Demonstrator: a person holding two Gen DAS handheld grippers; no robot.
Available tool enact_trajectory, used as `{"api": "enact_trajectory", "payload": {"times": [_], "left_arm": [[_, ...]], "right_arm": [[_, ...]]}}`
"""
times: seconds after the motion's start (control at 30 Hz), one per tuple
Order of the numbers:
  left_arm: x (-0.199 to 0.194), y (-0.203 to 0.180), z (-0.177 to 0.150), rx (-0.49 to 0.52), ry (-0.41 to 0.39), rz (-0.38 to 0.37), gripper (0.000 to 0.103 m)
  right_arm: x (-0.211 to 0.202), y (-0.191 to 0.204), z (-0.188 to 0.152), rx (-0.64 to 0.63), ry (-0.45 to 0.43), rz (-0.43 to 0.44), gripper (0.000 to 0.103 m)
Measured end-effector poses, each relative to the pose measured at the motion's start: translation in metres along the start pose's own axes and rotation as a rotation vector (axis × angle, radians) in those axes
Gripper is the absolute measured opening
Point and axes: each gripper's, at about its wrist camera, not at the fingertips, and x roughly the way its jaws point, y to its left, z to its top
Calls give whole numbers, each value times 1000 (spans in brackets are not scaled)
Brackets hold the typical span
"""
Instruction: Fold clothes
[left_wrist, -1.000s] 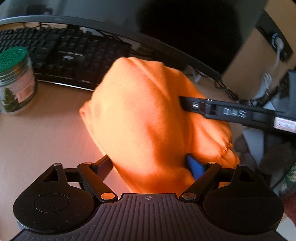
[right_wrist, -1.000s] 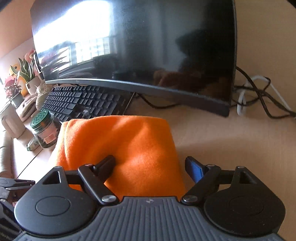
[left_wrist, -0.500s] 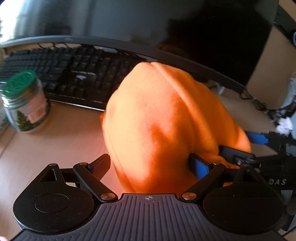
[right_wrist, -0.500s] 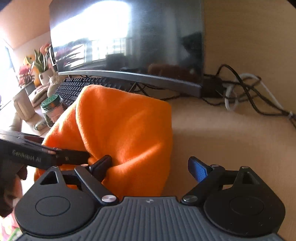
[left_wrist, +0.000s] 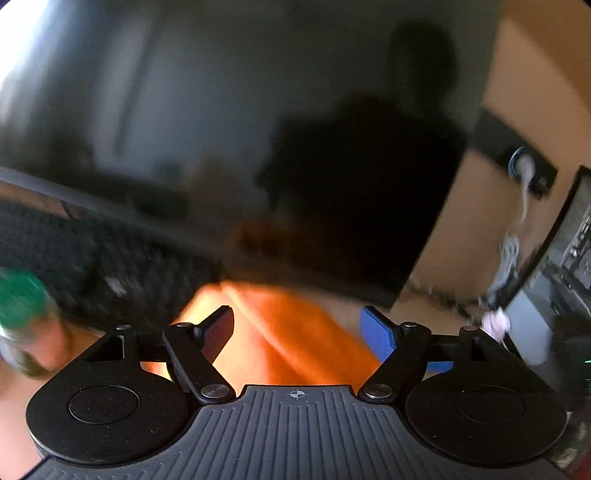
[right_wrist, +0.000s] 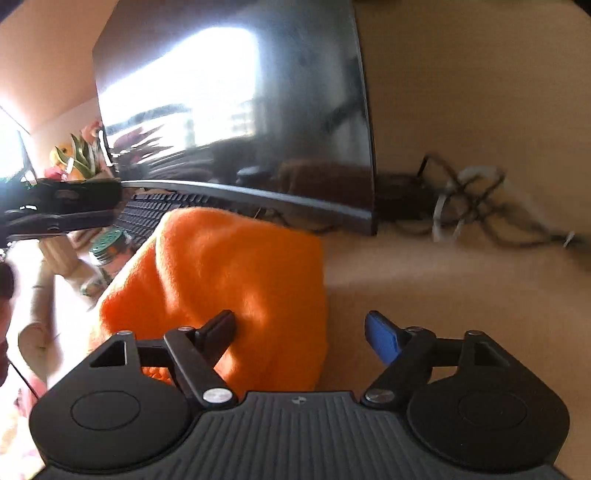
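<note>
In the right wrist view, the right gripper (right_wrist: 300, 328) fills the bottom of the frame, its jaws held wide apart and clamped on nothing. An orange fleece garment (right_wrist: 229, 288) is seen at lower centre, bunched into a soft mound on the wooden desk (right_wrist: 461, 295); the black finger is pressed against its near side, while the blue finger is set well apart over bare desk. Beyond the mound, a black keyboard (right_wrist: 155, 214) and a green-lidded jar (right_wrist: 110, 245) are shown at centre left, and a curved monitor (right_wrist: 236, 122) spans the upper middle. The other gripper's body is glimpsed at the left edge.

In the blurred left wrist view, the left gripper (left_wrist: 297, 328) is likewise seen with jaws apart and empty, the orange cloth lying between and beyond its fingers at lower centre.

Whether the mound is a finished fold or a heap yet to be folded cannot be settled. If folding is continued, a single edge should be pinched cleanly rather than a thick bunch, and the layers should be kept flat and aligned.
</note>
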Motion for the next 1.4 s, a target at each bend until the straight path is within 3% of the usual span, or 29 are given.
{"api": "enact_trajectory", "payload": {"times": [0.17,0.27,0.37,0.43,0.67,0.77,0.83,0.9,1.1,1.2,1.4], "left_arm": [[63,32,0,-56,153,-45,81],[66,34,5,-37,156,-80,84],[69,35,4,-44,171,-100,87],[70,34,2,-28,177,-109,87],[73,38,2,-22,192,-137,87],[72,42,2,-20,196,-155,87],[72,43,3,-16,197,-165,87],[73,45,2,-12,197,-175,89],[73,50,1,3,197,-201,90],[65,52,1,6,187,-198,90],[6,55,4,-36,137,-192,96]], "right_arm": [[-2,29,8,-89,-22,-25,78],[-8,57,-3,-226,-17,17,78],[12,84,-33,-423,55,-61,78],[25,88,-49,-477,70,-118,83],[10,75,-30,-316,86,-70,87],[2,69,-27,-224,113,-51,99],[4,67,-31,-176,132,-58,99],[9,72,-35,-142,143,-53,89],[36,93,-42,-235,147,-160,93],[32,85,-43,-206,131,-143,95],[-8,81,-39,-146,76,-69,96]]}}
